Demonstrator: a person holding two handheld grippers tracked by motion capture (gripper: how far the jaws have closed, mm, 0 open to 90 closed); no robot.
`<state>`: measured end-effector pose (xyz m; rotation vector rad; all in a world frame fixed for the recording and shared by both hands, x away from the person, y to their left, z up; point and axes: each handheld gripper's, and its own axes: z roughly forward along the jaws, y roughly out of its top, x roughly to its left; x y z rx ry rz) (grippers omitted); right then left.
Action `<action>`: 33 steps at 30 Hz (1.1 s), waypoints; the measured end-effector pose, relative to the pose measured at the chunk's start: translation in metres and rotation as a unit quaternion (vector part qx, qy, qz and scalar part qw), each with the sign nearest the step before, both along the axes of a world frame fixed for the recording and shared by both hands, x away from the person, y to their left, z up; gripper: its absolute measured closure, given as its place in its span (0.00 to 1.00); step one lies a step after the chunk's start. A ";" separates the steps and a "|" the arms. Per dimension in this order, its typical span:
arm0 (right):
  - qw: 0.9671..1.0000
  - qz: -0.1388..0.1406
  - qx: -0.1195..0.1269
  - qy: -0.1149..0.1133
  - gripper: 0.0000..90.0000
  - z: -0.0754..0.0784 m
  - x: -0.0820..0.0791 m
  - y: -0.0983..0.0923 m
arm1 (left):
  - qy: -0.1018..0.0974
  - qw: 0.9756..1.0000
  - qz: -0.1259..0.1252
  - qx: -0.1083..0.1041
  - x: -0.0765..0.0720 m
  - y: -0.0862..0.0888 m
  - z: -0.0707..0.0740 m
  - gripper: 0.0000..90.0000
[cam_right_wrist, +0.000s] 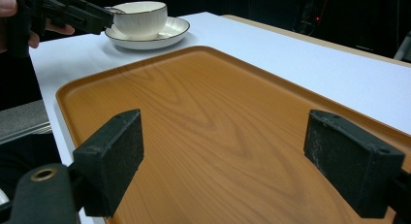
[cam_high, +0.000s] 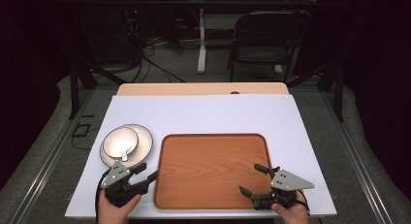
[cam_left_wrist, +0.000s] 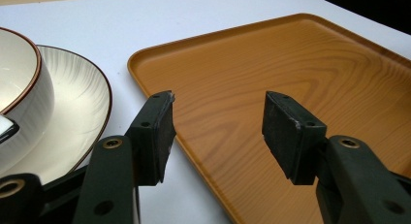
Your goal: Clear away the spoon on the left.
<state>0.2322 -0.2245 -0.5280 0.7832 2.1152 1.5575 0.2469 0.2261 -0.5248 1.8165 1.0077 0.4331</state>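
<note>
Tray [cam_high: 213, 168] between both grippers, under their parted jaws, neither grasping it.

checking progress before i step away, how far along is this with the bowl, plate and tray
Nothing looks moved yet: the white bowl sits on the white ribbed plate with a dark rim, on the white tabletop left of the bare wooden tray. In hand: nothing; the left gripper hovers open beside the plate at the tray's left edge, and the right gripper is open over the tray. Left, probably: moving the dishes onto the tray.
</note>
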 end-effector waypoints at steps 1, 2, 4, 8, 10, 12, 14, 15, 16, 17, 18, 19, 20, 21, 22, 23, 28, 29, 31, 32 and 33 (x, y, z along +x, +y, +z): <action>1.000 0.000 0.003 0.000 0.16 0.000 0.000 0.000 | 0.001 1.000 -0.001 0.001 0.000 0.000 0.000 0.50; 1.000 0.000 0.001 0.001 0.16 0.000 0.000 0.000 | 0.001 1.000 0.000 0.003 0.000 0.000 0.000 0.50; 1.000 -0.001 0.002 0.001 0.16 -0.001 0.000 0.000 | 0.002 1.000 0.000 0.004 0.000 0.000 0.000 0.50; 1.000 -0.005 0.004 0.000 0.16 -0.001 0.001 0.000 | 0.008 1.000 0.004 0.000 0.000 0.000 0.000 0.50; 1.000 -0.006 0.004 0.001 0.16 -0.002 0.001 0.000 | 0.012 1.000 0.006 -0.003 0.000 0.000 0.000 0.50; 1.000 -0.006 0.003 0.001 0.16 -0.002 0.001 -0.001 | 0.013 1.000 0.013 0.001 0.000 0.000 0.001 0.50; 1.000 -0.007 0.004 0.000 0.16 -0.001 0.001 -0.001 | 0.014 1.000 0.016 0.000 -0.001 0.000 0.001 0.50; 1.000 -0.007 0.004 0.001 0.16 -0.001 0.001 -0.001 | 0.014 1.000 0.018 0.003 -0.001 0.000 0.001 0.50; 1.000 -0.007 0.005 0.000 0.16 -0.001 0.001 -0.001 | 0.015 1.000 0.020 0.006 -0.001 0.000 0.001 0.50; 1.000 -0.006 0.005 0.001 0.16 -0.001 0.002 -0.001 | 0.020 1.000 0.018 0.005 0.000 0.000 0.001 0.50; 1.000 -0.006 0.006 0.002 0.16 -0.001 0.002 -0.001 | 0.022 1.000 0.018 0.002 0.000 0.000 0.001 0.51; 1.000 -0.006 0.006 0.002 0.16 -0.001 0.002 -0.001 | 0.021 1.000 0.020 0.002 0.000 0.000 0.002 0.51; 1.000 -0.005 0.005 0.001 0.16 -0.001 0.002 -0.001 | 0.021 1.000 0.020 0.004 0.000 0.000 0.002 0.55; 1.000 -0.005 0.005 0.002 0.16 -0.001 0.002 -0.001 | 0.023 0.999 0.024 0.007 0.001 0.001 0.004 0.57; 1.000 -0.005 0.005 0.002 0.16 -0.001 0.002 -0.001 | 0.023 0.999 0.024 0.007 0.001 0.001 0.004 0.58; 1.000 -0.006 0.006 0.002 0.16 -0.001 0.002 -0.001 | 0.026 0.999 0.027 0.009 0.002 0.001 0.004 0.58; 1.000 -0.007 0.008 0.003 0.16 -0.001 0.002 -0.001 | 0.043 0.998 0.050 -0.001 0.007 0.005 0.008 0.69; 1.000 -0.007 0.006 0.002 0.16 -0.001 0.002 -0.001 | 0.046 0.997 0.055 0.001 0.008 0.006 0.009 0.72; 1.000 -0.007 0.005 0.001 0.16 -0.001 0.001 -0.001 | 0.050 0.997 0.065 0.004 0.011 0.009 0.010 0.76; 1.000 -0.007 0.005 0.001 0.16 -0.001 0.002 -0.002 | 0.054 0.996 0.070 0.005 0.011 0.011 0.010 0.79; 1.000 -0.007 0.005 0.001 0.16 -0.001 0.002 -0.002 | 0.056 0.996 0.074 0.006 0.012 0.012 0.011 0.79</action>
